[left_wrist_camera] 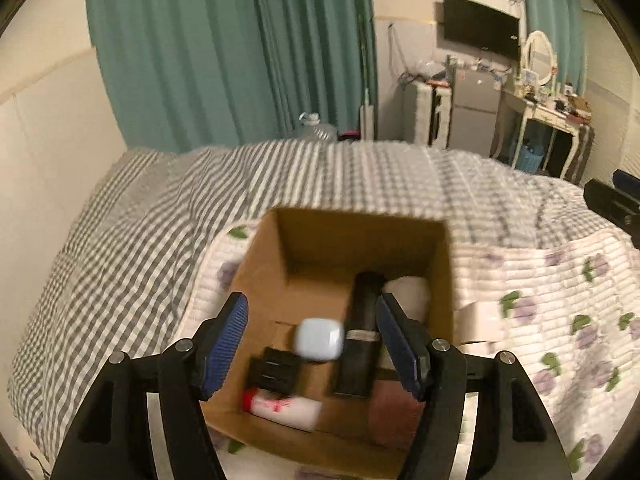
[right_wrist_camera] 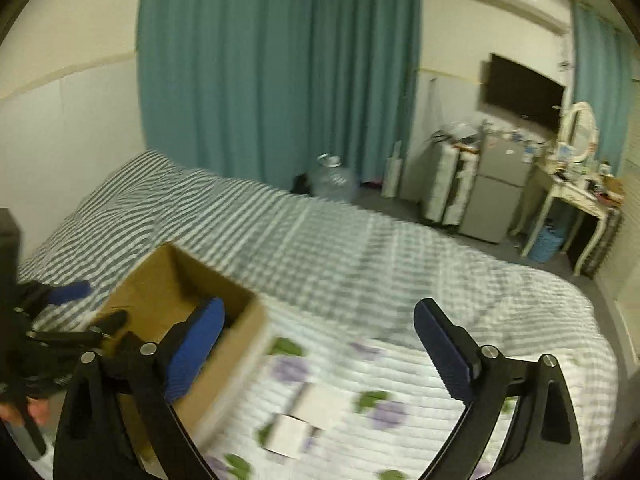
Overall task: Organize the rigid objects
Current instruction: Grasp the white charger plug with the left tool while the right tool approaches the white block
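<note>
A brown cardboard box (left_wrist_camera: 360, 236) sits on the bed. Inside lie a light blue case (left_wrist_camera: 319, 338), a long black object (left_wrist_camera: 360, 332), a small black ribbed block (left_wrist_camera: 274, 372), a white tube with a red cap (left_wrist_camera: 286, 406) and something white (left_wrist_camera: 408, 292). My left gripper (left_wrist_camera: 312, 342) is open above the box; the blue case shows blurred between its fingers, untouched by them. My right gripper (right_wrist_camera: 320, 350) is open and empty over the floral quilt, right of the box (right_wrist_camera: 168, 280). Two white boxes (right_wrist_camera: 308, 416) lie on the quilt below it.
The bed has a grey-striped cover (left_wrist_camera: 320, 176) and a floral quilt (left_wrist_camera: 560, 312). Teal curtains (left_wrist_camera: 232, 52) hang behind. A water jug (right_wrist_camera: 332, 178), a small fridge (right_wrist_camera: 500, 196) and a dressing table (right_wrist_camera: 576, 200) stand beyond the bed.
</note>
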`<control>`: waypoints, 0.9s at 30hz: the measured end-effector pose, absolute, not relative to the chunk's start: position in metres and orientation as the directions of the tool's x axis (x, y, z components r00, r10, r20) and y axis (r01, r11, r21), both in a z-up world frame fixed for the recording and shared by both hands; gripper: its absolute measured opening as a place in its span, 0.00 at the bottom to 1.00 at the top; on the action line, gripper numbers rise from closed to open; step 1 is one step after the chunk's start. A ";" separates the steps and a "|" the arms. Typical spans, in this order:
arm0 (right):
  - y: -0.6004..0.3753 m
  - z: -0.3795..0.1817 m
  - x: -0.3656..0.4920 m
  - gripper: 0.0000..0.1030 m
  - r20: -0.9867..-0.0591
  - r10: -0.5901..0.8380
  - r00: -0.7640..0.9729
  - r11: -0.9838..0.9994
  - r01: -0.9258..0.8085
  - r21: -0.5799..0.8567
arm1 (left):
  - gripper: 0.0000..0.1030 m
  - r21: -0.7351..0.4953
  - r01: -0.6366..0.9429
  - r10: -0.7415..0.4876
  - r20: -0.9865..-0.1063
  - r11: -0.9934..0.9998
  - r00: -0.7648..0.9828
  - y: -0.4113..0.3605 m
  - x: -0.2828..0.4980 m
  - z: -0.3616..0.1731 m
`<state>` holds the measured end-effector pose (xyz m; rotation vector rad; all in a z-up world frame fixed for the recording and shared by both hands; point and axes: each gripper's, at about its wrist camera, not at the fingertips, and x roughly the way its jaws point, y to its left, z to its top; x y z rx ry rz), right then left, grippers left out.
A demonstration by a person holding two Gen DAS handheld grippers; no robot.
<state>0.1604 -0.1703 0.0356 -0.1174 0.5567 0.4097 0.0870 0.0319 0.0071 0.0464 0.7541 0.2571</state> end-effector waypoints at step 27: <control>-0.254 -0.101 0.222 0.99 -0.660 0.504 0.557 0.736 -0.677 -0.010 | 0.67 0.120 -0.323 0.283 -0.804 0.939 0.523 -0.112 0.130 -0.154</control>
